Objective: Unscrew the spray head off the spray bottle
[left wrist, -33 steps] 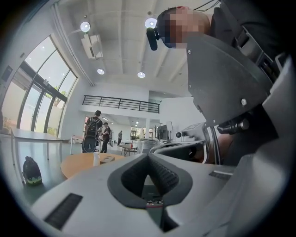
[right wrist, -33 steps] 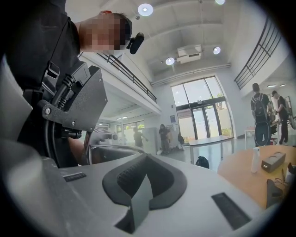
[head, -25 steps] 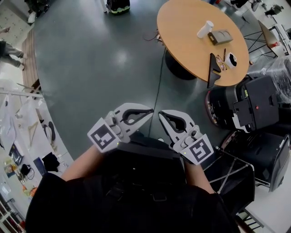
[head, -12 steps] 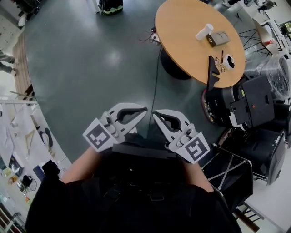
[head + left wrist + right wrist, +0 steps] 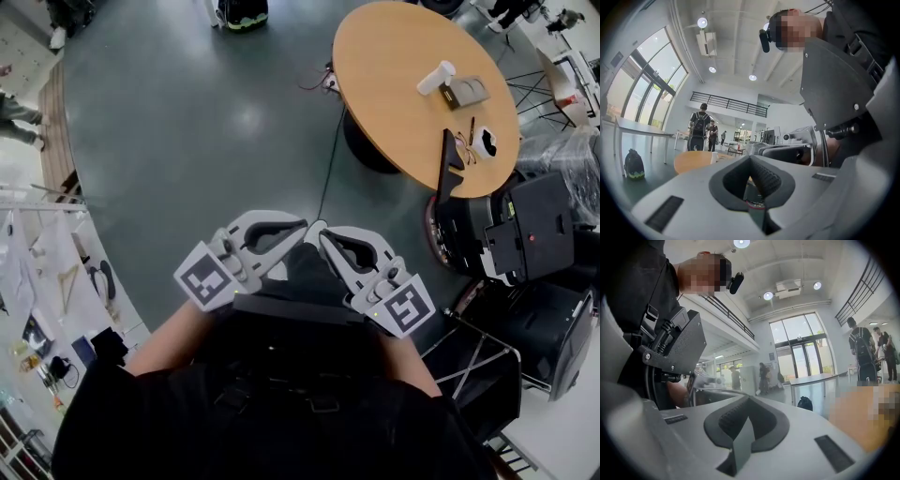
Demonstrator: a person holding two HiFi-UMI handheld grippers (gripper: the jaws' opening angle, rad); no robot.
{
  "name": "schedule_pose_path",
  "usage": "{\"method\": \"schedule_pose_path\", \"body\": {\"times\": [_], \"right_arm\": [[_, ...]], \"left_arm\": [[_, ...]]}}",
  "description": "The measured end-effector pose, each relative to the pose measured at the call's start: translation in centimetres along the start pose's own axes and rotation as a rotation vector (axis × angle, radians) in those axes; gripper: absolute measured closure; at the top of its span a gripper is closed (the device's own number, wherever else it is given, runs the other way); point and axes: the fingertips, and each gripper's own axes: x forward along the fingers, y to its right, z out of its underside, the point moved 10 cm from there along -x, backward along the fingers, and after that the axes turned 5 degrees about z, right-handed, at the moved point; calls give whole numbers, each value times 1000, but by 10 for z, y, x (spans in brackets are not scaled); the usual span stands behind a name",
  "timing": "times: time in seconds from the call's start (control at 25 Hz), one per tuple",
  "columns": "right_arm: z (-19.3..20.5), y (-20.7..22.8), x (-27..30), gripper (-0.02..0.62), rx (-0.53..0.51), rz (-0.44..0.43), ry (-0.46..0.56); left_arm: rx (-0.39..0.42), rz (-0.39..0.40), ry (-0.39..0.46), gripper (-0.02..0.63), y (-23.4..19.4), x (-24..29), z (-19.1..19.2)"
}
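Spray bottle (image 5: 436,77), well apart on round surface (image 5: 394,122), probably light, slick plastic: pinch body and collar; left tongs (image 5: 298,228), right tongs (image 5: 326,239) closed, empty.

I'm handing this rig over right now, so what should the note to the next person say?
Left tongs: shut, empty, held by the chest.
Right tongs: shut, empty, close beside the left.
White bottle, apparently the spray bottle: lying on the round wooden table, across the floor, ahead and to the right.
Done: nothing that shows; neither tongs is at the bottle.
Left: go to the table, grip the bottle, do the whole unscrewing.
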Motion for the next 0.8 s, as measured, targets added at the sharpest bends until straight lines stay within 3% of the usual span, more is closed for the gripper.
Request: {"method": "schedule_pose_path", "body": {"times": [0.8], "right_arm": [[-25, 214, 5, 589, 15, -72, 58]], "left_arm": [[26, -40, -59, 584, -114, 171, -32]]}}
